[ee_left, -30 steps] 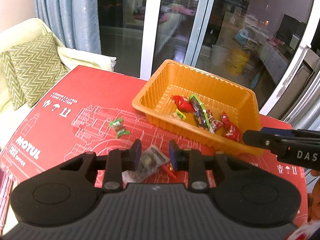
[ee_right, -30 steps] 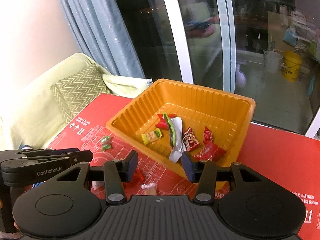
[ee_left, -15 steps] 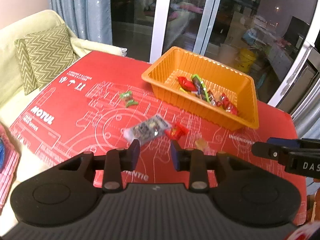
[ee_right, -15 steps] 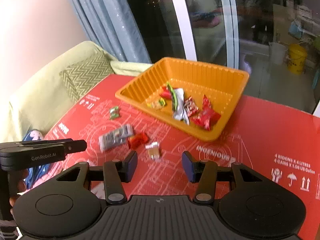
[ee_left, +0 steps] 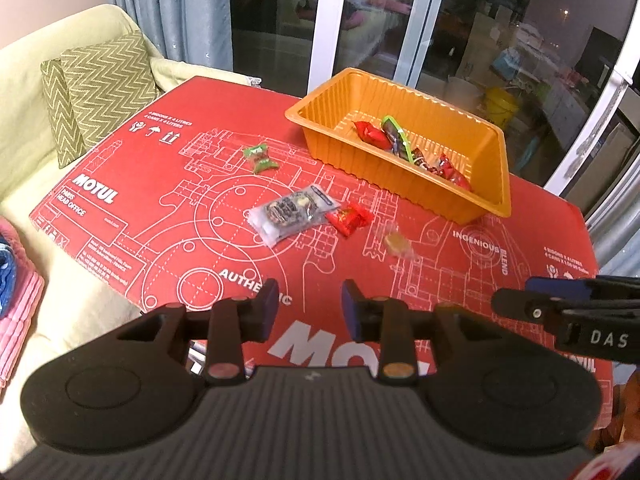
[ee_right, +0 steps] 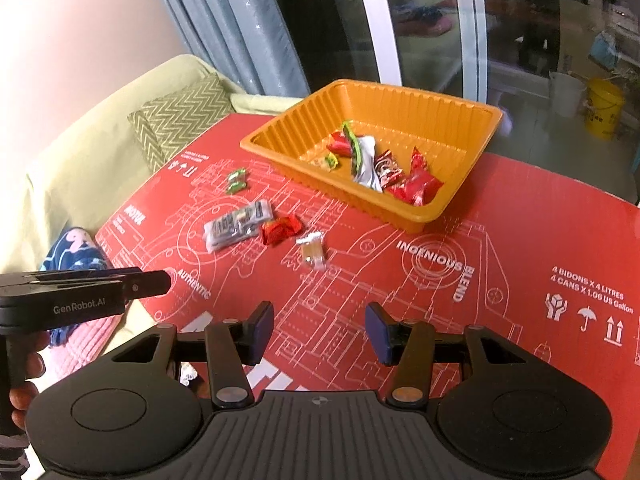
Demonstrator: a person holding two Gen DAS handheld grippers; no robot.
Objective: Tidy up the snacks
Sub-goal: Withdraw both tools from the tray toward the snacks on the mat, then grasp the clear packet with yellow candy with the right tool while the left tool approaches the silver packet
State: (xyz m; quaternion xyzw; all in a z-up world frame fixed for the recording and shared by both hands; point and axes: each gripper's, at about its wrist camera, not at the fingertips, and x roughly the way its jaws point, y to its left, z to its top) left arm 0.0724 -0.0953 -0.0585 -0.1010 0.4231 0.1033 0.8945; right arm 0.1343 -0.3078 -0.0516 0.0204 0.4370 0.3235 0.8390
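An orange tray holds several wrapped snacks. On the red cardboard in front of it lie a green candy, a silver packet, a red candy and a clear-wrapped tan candy. My left gripper hovers short of the loose snacks, open a little and holding nothing. My right gripper is beside it, open wider and also holding nothing.
A pale sofa with a zigzag cushion runs along the left of the cardboard. A blue cloth on pink bedding lies by the near left edge. Glass sliding doors and curtains stand behind the tray. A person's hand grips the left handle.
Both grippers have drawn back from the tray. The silver packet, seen between the left fingers a second ago, now lies well ahead of them on the cardboard.
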